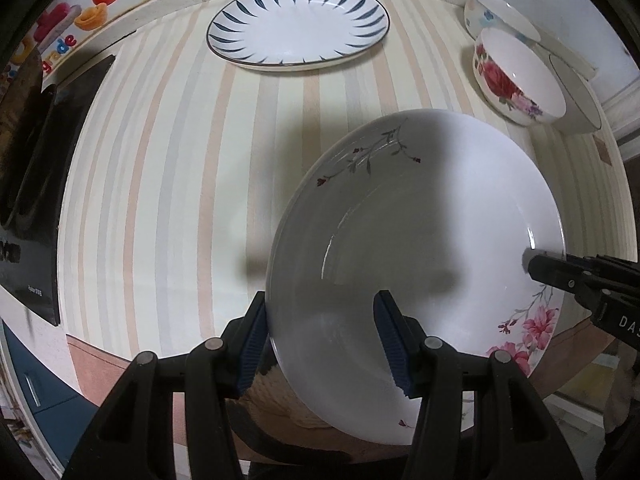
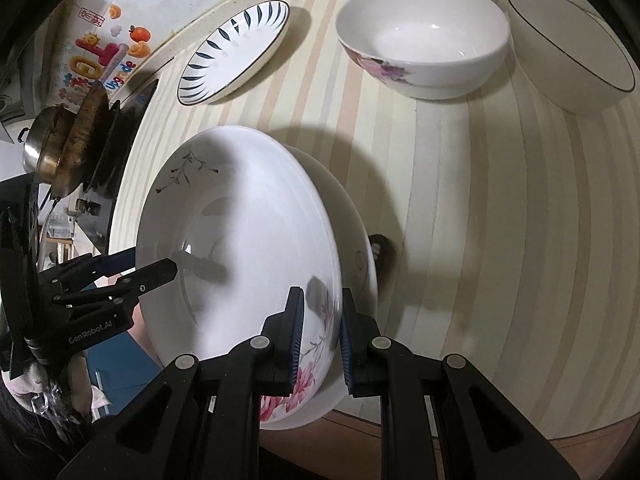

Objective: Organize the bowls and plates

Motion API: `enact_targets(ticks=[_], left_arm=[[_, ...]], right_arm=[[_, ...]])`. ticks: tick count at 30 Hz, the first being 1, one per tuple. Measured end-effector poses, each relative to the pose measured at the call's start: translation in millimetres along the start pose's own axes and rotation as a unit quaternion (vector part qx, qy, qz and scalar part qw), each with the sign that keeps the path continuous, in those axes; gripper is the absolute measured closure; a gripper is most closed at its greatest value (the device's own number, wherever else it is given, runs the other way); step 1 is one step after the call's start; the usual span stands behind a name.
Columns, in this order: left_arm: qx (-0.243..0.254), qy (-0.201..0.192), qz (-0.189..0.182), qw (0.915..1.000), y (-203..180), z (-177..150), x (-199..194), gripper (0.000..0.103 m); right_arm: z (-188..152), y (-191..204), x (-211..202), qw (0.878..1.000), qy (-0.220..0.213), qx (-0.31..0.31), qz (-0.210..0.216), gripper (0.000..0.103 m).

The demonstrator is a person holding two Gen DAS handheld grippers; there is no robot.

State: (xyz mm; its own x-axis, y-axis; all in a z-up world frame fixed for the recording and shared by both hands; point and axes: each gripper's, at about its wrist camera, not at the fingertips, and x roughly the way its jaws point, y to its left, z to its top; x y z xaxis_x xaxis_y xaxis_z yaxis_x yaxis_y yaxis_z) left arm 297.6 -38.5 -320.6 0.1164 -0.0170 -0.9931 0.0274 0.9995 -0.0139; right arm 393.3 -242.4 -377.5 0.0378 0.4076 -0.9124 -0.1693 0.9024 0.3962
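Note:
A white plate with pink flowers (image 1: 420, 232) is held tilted above the striped table (image 1: 160, 160), its near edge past the table's front edge. My left gripper (image 1: 320, 340) is shut on its near rim. My right gripper (image 2: 320, 344) is shut on the flowered rim of the same plate (image 2: 240, 240); a second white plate (image 2: 360, 264) shows just behind it. The right gripper also shows at the right in the left wrist view (image 1: 536, 264), and the left gripper at the left in the right wrist view (image 2: 160, 272). A blue-leaf plate (image 1: 298, 26) lies at the back.
Three bowls stand at the back right: a rose-patterned bowl (image 1: 516, 76), a blue-flower bowl (image 1: 496, 16) and a dark-rimmed white bowl (image 2: 568, 40). A black stove top (image 1: 32, 160) with a pot (image 2: 60, 140) lies left of the table. A wall with stickers (image 1: 80, 8) runs behind.

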Motion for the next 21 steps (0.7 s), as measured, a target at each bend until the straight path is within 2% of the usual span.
enact_targets(ticks=[11, 21], left_arm=[[0.021, 0.002, 0.022, 0.9995, -17.1, -1.0, 14.2, 0.053], [0.024, 0.007, 0.026, 0.9993, -31.6, -1.3, 31.5, 0.055]], right_arm=[[-0.9, -0.7, 1.2, 1.000, 0.010, 0.001, -0.005, 0.085], [5.0, 2.0, -5.7, 1.000, 0.015, 0.006, -0.015, 0.085]])
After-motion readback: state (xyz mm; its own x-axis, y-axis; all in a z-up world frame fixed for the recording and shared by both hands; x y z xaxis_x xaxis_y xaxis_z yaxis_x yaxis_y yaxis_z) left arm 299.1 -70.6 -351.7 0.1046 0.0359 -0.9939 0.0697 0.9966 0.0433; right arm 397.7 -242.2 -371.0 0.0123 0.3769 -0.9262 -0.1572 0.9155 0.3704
